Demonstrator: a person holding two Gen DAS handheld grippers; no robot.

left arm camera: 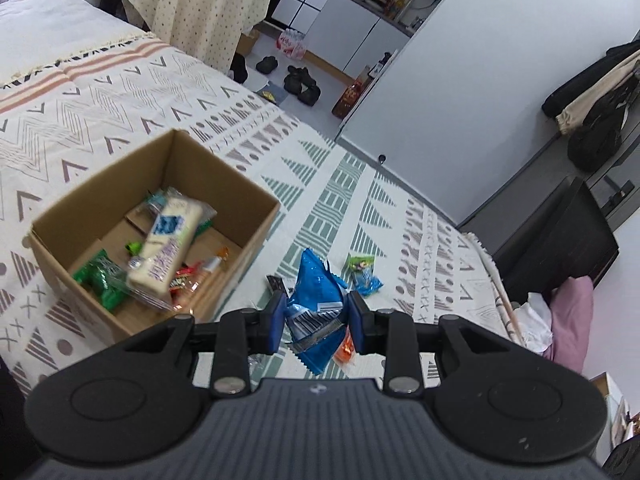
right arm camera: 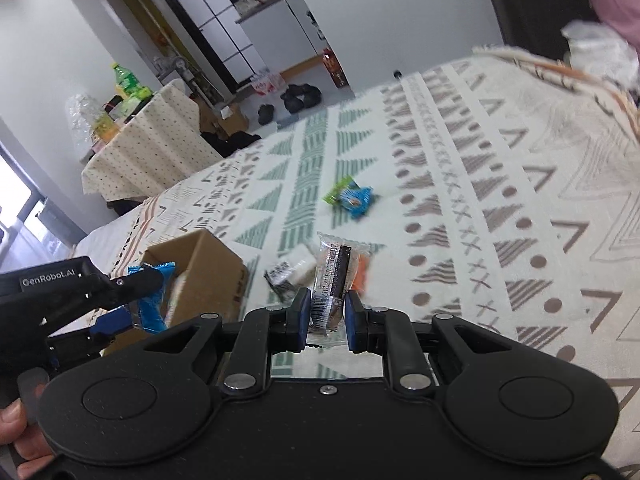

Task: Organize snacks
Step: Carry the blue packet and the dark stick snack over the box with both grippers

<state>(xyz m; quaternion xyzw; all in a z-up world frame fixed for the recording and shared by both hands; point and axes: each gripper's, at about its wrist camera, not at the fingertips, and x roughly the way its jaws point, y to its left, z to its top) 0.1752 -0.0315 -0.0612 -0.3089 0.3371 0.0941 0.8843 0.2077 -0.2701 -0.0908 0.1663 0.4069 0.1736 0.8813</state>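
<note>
Blue foil packet (left arm camera: 316, 300) stands pinched in the left gripper (left arm camera: 316, 318), long axis pointing away; the right gripper (right arm camera: 327, 316) clamps a clear-wrapped dark bar (right arm camera: 334, 280) upright.

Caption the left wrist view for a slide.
Left gripper shut on a blue snack packet, beside the cardboard box of snacks on the patterned blanket.

Snacks half sorted around a cardboard box (left arm camera: 160, 236) on a patterned bedspread

The open box holds a long cream bar, green packets and small sweets. Beside it, a crumpled blue packet (left arm camera: 316, 300) hangs clamped off the cloth; a clear-wrapped dark bar (right arm camera: 334, 284) is pinched upright farther out. Beyond both, well apart from the box, a green-and-blue sachet pair (right arm camera: 352, 198) lies flat.
</note>
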